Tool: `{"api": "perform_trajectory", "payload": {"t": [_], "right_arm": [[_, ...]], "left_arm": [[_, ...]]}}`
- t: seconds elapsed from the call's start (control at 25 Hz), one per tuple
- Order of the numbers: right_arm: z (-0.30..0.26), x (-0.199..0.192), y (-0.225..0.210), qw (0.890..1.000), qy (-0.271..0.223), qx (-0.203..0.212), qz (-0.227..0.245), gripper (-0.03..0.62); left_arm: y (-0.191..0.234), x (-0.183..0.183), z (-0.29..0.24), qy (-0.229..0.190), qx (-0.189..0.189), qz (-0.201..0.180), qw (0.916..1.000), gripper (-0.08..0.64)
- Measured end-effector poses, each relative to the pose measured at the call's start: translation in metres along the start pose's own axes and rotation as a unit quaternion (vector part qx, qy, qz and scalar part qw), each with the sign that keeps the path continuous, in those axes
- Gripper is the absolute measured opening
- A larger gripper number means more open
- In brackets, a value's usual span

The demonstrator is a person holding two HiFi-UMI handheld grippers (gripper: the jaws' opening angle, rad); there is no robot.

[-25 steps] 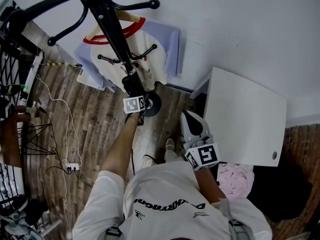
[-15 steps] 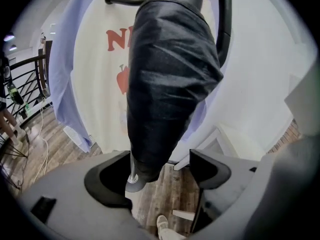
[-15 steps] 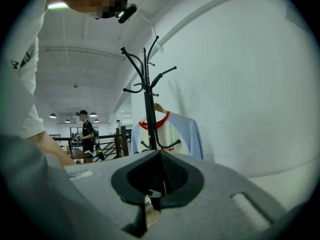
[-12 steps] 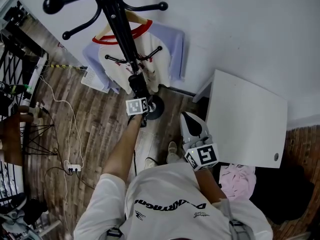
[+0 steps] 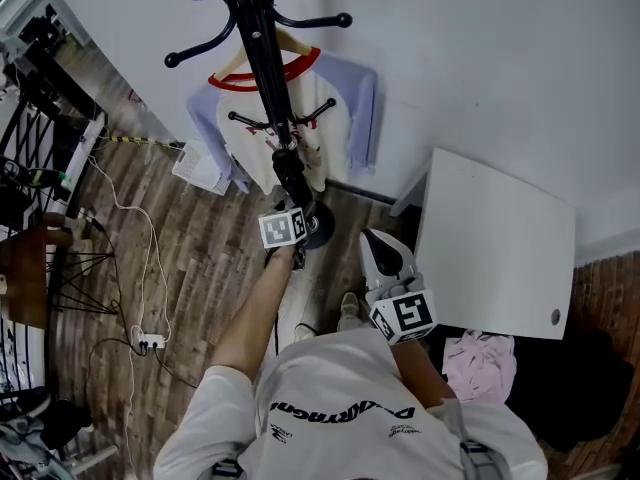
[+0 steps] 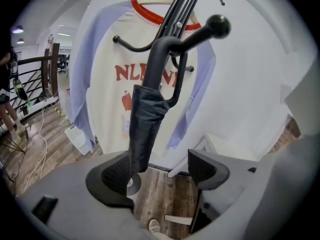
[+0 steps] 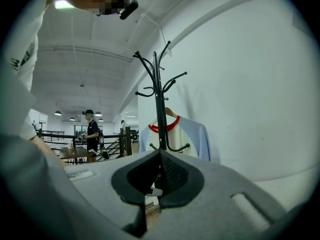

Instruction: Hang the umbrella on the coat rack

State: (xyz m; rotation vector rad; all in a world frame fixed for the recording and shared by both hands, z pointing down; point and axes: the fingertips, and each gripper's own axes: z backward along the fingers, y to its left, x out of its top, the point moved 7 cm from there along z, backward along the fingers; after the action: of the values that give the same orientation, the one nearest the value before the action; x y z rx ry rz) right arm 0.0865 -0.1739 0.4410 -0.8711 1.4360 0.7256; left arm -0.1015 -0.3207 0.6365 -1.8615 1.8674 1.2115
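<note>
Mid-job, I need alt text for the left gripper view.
A folded dark umbrella hangs on the black coat rack, in front of a white shirt with pale blue sleeves. The left hand-held gripper does not grip it: its jaws stand apart, closing slightly, with the umbrella's lower end beside one pad.

A: Head view?
B: High overhead, facing steeply down the coat rack (image 5: 264,68) to the wood floor (image 5: 200,268). Fairly far off.
A: Left gripper view?
B: Very close in, facing the coat rack pole and the hanging shirt (image 6: 107,84), floor at the bottom edge.
A: Right gripper view?
B: Further back, roughly level, facing the same coat rack against the white wall (image 7: 240,84).
A: Overlap?
B: Coat rack and shirt in all three, floor in head and left gripper views.
</note>
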Motion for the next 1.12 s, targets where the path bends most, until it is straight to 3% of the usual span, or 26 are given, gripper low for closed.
{"api": "perform_trajectory", "payload": {"t": [0.24, 0.48, 0.84, 1.12], "right_arm": [[0.008, 0.007, 0.013, 1.000, -0.003, 0.008, 0.016, 0.000], [0.014, 0.007, 0.017, 1.000, -0.002, 0.004, 0.018, 0.000], [0.020, 0.007, 0.021, 1.000, -0.005, 0.003, 0.016, 0.000], [0.019, 0.006, 0.024, 1.000, -0.008, 0.007, 0.010, 0.000]], "left_arm": [[-0.022, 0.005, 0.051, -0.051, 0.018, -0.030, 0.9981, 0.261], [-0.050, 0.014, 0.104, -0.103, 0.001, -0.045, 0.9936, 0.210], [-0.085, 0.022, 0.174, -0.177, -0.007, -0.068, 0.9818, 0.122], [-0.095, 0.016, 0.209, -0.220, 0.012, -0.096, 0.9708, 0.006]]}}
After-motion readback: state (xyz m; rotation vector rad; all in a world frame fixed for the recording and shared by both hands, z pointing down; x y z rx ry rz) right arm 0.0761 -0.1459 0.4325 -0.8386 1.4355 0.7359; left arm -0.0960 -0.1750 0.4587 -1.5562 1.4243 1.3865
